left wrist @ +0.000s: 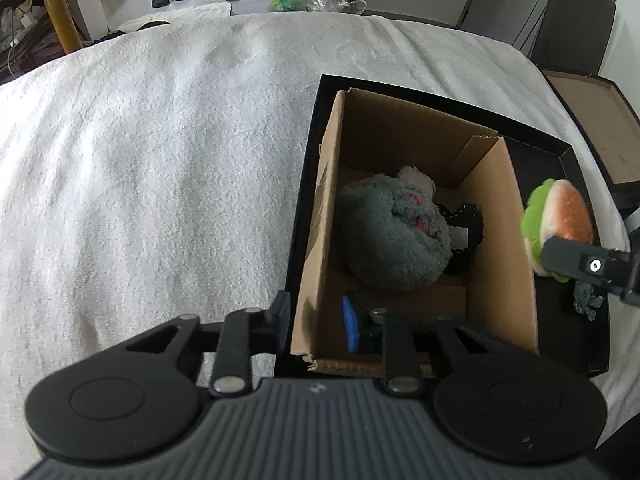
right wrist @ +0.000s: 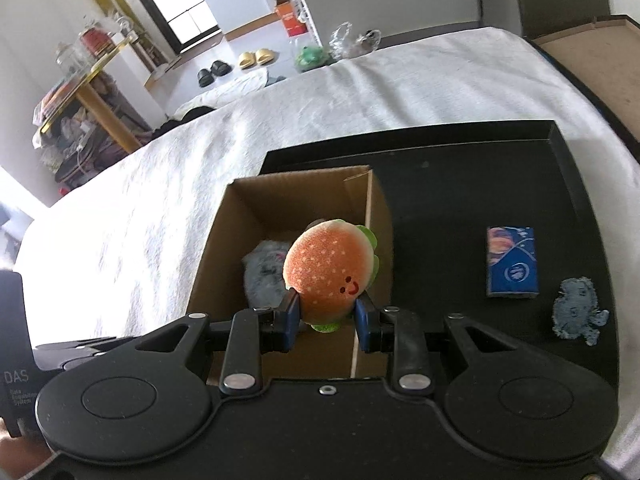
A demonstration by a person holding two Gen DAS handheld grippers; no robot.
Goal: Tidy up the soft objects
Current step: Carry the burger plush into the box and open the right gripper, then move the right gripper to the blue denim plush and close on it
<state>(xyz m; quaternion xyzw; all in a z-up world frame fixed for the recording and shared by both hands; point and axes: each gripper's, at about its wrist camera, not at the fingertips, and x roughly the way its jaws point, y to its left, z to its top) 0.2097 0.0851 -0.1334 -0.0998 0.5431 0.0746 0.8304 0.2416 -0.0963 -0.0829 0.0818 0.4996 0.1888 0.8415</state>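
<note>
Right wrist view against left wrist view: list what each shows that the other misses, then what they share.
Only the right wrist view shows the blue packet on the black tray, the burger plush's smiling face, and both jaws of the right gripper clamped on it.

Only the left wrist view shows the left gripper with jaws apart, straddling the cardboard box's near left wall, and a black item beside the grey plush.

Both show the box on the tray, the grey plush inside, the burger plush, the blue-grey fabric piece and the white blanket.
</note>
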